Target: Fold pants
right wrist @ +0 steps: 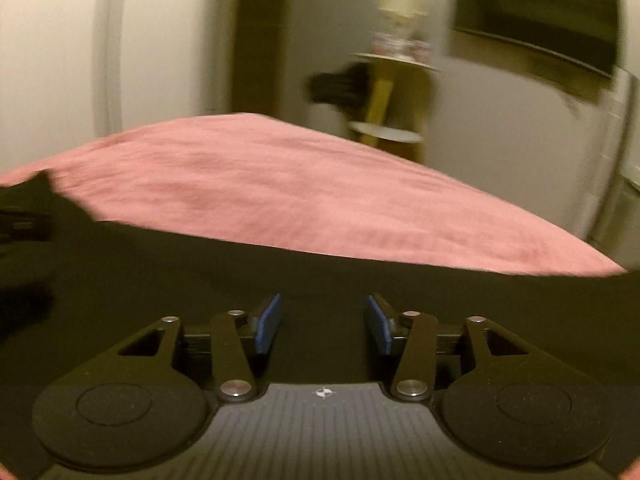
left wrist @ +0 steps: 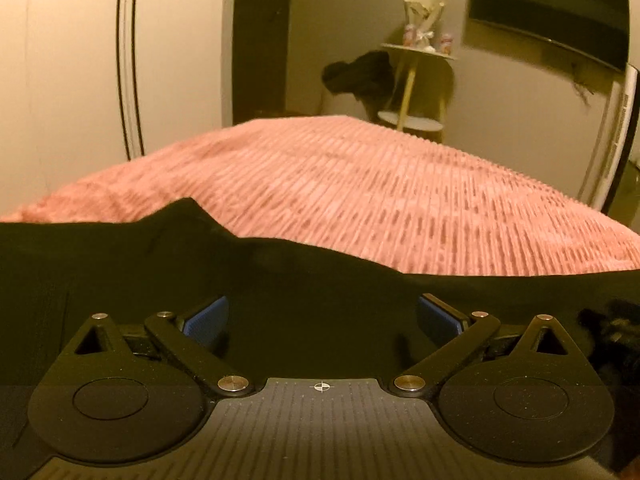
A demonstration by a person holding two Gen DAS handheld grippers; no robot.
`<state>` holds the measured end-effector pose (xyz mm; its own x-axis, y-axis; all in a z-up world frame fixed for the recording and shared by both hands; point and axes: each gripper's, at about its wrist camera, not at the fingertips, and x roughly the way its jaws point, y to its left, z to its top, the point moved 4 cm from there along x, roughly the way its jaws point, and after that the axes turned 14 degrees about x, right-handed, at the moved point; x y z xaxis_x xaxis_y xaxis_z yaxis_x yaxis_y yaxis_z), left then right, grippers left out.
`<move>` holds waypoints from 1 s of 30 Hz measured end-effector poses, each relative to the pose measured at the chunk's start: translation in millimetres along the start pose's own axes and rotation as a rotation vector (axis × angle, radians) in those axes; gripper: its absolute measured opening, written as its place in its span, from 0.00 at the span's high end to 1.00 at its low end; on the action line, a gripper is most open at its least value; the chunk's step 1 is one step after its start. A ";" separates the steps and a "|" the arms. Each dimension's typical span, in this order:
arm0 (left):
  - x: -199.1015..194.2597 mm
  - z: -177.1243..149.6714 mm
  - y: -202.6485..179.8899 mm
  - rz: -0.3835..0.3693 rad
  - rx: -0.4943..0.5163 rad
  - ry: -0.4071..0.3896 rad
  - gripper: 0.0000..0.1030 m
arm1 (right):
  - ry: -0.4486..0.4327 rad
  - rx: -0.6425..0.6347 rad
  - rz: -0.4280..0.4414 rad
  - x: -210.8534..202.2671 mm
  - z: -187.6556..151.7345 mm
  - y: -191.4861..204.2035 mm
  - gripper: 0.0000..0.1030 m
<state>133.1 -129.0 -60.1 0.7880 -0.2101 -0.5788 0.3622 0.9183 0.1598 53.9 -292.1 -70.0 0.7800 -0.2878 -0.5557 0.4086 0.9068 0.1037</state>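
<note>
Black pants [left wrist: 168, 256] lie spread on a pink ribbed bedspread [left wrist: 360, 184], filling the near part of both views; they also show in the right wrist view [right wrist: 280, 272]. My left gripper [left wrist: 322, 316] is open wide, its blue pads [left wrist: 206, 318] apart just above the black cloth. My right gripper [right wrist: 322, 322] is open with a narrower gap, blue pads [right wrist: 269, 326] over the pants, holding nothing. The right wrist view is motion-blurred. The other gripper's dark body [right wrist: 24, 216] shows at the left edge.
The pink bedspread [right wrist: 280, 192] stretches ahead. Beyond the bed stand a small round side table [left wrist: 416, 80] with ornaments, a dark bundle [left wrist: 360, 74] beside it, a wall-mounted TV [left wrist: 548, 12] and a dark door [left wrist: 260, 40].
</note>
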 end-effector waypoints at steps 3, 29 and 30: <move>28.7 -16.8 18.2 0.109 -0.015 0.161 0.00 | 0.018 0.153 -0.100 8.6 3.8 -37.9 0.25; 76.5 -1.3 86.8 0.263 -0.143 0.063 0.00 | -0.052 0.186 -0.229 21.0 -5.7 -35.1 0.04; 73.9 -1.0 86.4 0.270 -0.143 0.063 0.00 | -0.051 0.188 -0.227 20.8 -5.5 -35.6 0.04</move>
<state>222.1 -64.9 -89.9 0.8121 0.0654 -0.5798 0.0665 0.9769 0.2032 53.0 -328.7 -89.8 0.6798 -0.4961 -0.5401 0.6519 0.7461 0.1353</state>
